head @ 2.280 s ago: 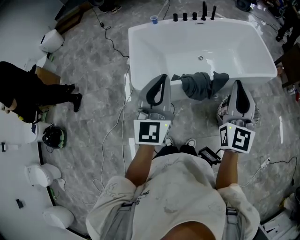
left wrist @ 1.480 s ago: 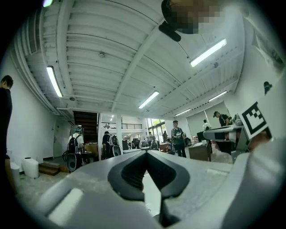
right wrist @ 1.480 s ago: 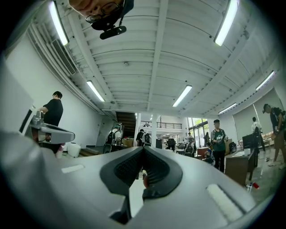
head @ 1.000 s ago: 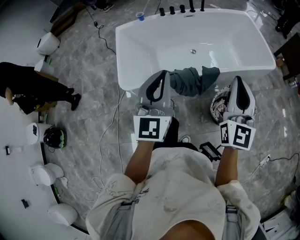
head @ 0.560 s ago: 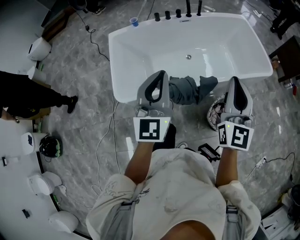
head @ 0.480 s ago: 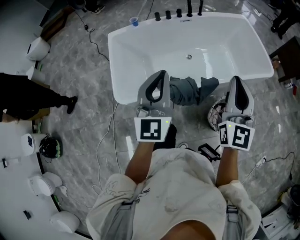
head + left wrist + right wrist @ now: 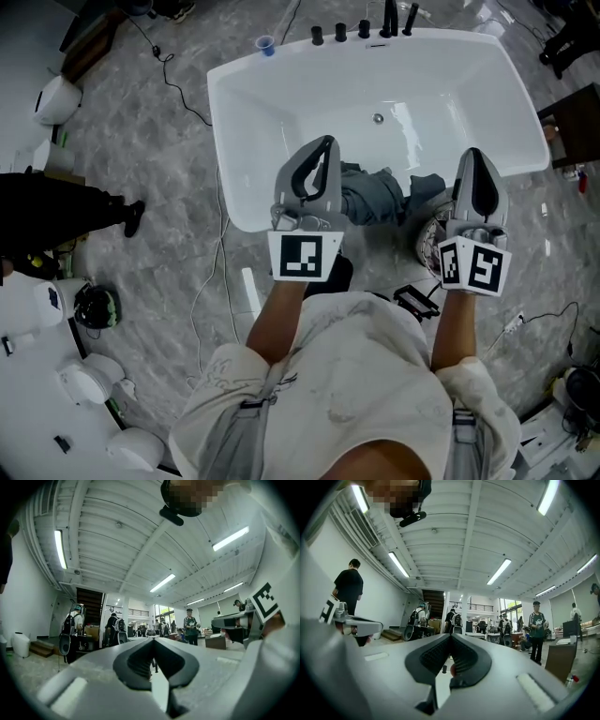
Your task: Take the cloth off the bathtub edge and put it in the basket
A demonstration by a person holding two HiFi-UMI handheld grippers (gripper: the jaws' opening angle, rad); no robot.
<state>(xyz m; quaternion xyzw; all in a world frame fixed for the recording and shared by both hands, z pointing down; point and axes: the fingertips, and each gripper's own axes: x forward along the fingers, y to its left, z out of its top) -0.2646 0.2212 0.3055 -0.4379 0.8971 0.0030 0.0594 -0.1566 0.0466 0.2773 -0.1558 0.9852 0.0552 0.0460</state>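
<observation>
Both grippers have come forward toward the bathtub [image 7: 281, 112] compared with the earlier head views: before, their tips sat short of the near rim, now the left gripper [image 7: 323, 146] pokes over the rim and the tub's inside, and the right gripper [image 7: 474, 155] reaches over the rim near the tub's right end. The left gripper's jaws are pressed together with nothing between them, tips meeting in the left gripper view [image 7: 153, 640]. The same goes for the right gripper [image 7: 450, 637], closed and empty. The cloth [image 7: 375, 195], dark grey, still lies bunched over the near bathtub edge, unmoved on the tub, now sitting between the two grippers, just right of the left one and not touched by either. The basket [image 7: 428, 246] stands on the floor against the tub's outside, just below the cloth's right end, and is now mostly hidden by the right gripper, where it showed more fully before. A blue cup [image 7: 267, 44] and black taps [image 7: 366, 28] stay on the far rim. The person in black [image 7: 56, 202] at the left has shifted lower in the view.
</observation>
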